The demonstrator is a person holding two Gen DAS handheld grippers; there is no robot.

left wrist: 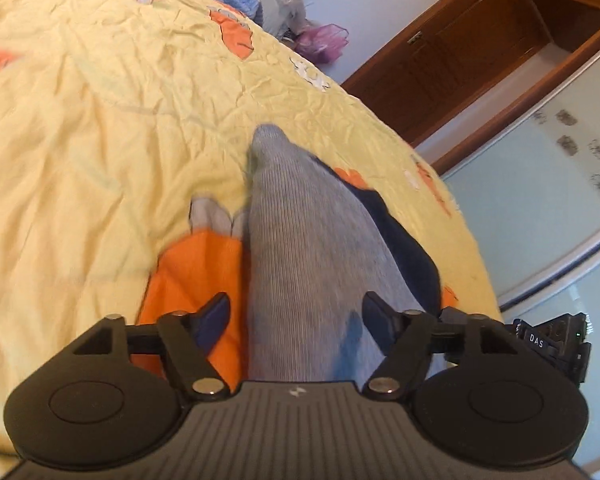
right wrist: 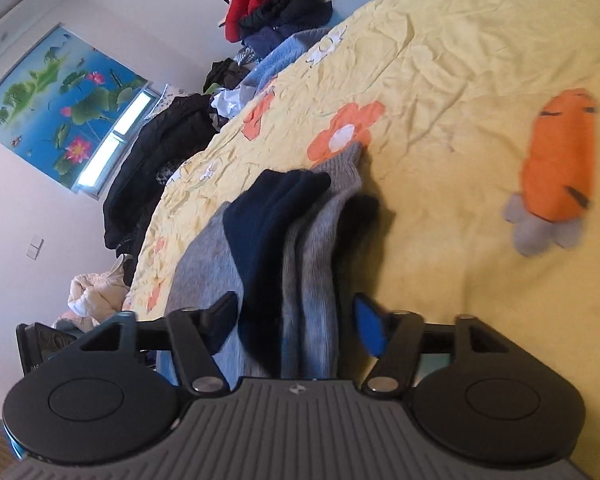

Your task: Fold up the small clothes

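**Both jaws wide over the socks on the bed**

Ribbed black housing fills the bottom of each view. Above it, the left hand-held gripper (left wrist: 296,316) stands with its jaws apart, straddling the grey sock (left wrist: 300,232) without pressing it; the sock runs up the middle of the frame, toe toward the centre. That spread looks meant to let the fabric lie flat rather than pinch it. The right hand-held gripper (right wrist: 296,316) is likewise open, with the navy sock (right wrist: 268,220) and grey ribbed fabric between its fingers but unclamped. The navy sock lies over the grey one, seemingly stacked for pairing. Around them spreads the yellow bedspread (left wrist: 100,120), with an orange carrot print (right wrist: 556,160) at right and piled clothes (right wrist: 276,4) at the top.
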